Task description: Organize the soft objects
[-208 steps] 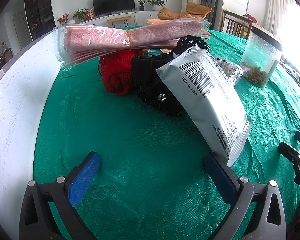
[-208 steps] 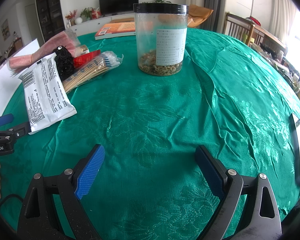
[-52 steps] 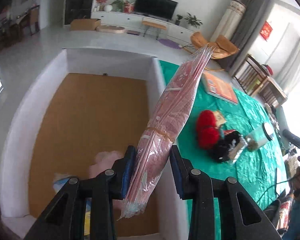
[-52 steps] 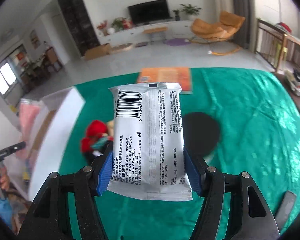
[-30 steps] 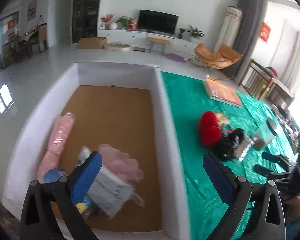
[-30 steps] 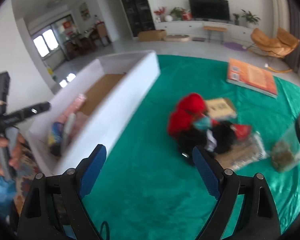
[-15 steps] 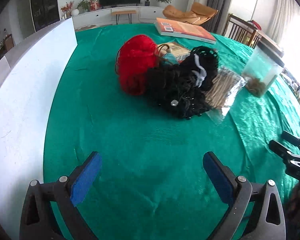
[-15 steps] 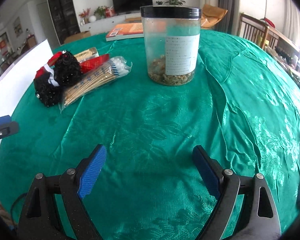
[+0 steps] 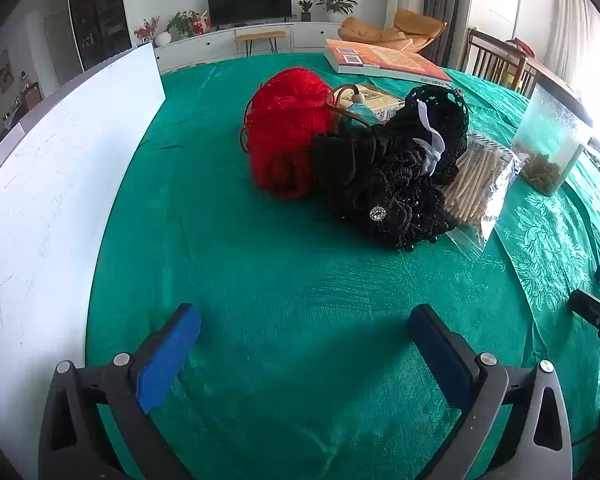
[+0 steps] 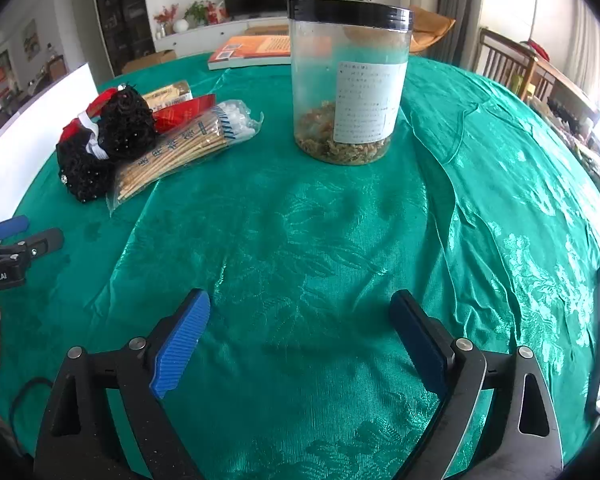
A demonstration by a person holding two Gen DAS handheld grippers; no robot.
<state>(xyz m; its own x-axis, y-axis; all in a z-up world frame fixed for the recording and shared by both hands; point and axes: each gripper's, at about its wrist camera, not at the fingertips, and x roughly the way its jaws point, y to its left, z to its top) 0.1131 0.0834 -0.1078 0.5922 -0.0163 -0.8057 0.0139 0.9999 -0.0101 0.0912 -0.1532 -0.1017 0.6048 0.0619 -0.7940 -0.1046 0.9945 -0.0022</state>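
Observation:
A red yarn ball (image 9: 286, 132) lies on the green tablecloth (image 9: 300, 288) beside a heap of black lace fabric (image 9: 388, 184); the black fabric also shows in the right wrist view (image 10: 108, 140). My left gripper (image 9: 304, 332) is open and empty, low over the cloth in front of the heap. My right gripper (image 10: 300, 328) is open and empty, over bare cloth in front of the jar. The white box wall (image 9: 48, 184) stands at the left; its inside is hidden.
A clear bag of sticks and cotton swabs (image 10: 180, 152) lies next to the black fabric. A clear jar with a black lid (image 10: 348, 80) stands beyond my right gripper. An orange book (image 9: 384, 62) lies at the far side. A small packet (image 9: 374, 100) sits behind the yarn.
Both grippers have stayed open and empty. The left gripper has edged slightly closer to the pile; the right view is nearly the same.

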